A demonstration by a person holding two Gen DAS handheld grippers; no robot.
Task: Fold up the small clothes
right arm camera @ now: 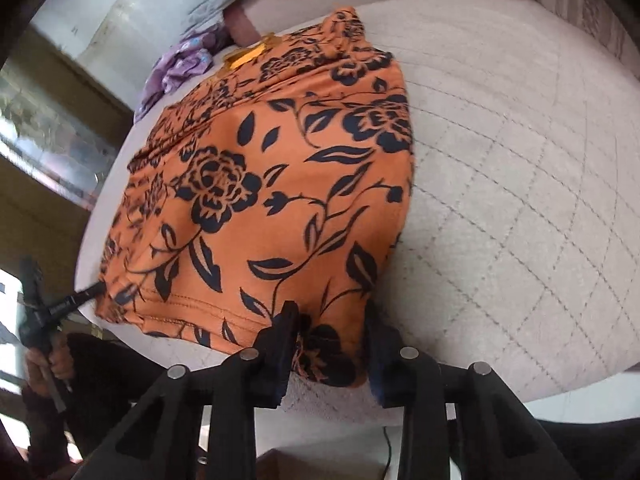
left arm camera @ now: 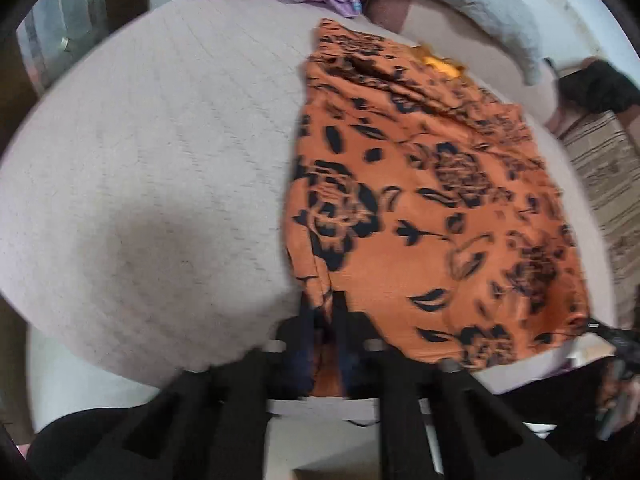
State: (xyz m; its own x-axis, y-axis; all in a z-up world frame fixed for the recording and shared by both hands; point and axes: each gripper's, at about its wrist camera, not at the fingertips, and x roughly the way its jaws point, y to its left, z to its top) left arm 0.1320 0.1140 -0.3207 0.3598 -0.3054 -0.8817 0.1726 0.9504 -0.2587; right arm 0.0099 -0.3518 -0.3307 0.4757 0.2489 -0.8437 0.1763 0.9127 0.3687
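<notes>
Both grippers, left and right, pinch the garment hem at 6 o'clock, poised to lift it toward 12 for a fold.

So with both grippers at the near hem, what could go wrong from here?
1. The left gripper pinches only the corner of the garment; it could slip on lifting.
2. The right gripper holds bunched cloth, so the fold may come out creased.
3. The garment lies near the bed edge and could slide off.
</notes>
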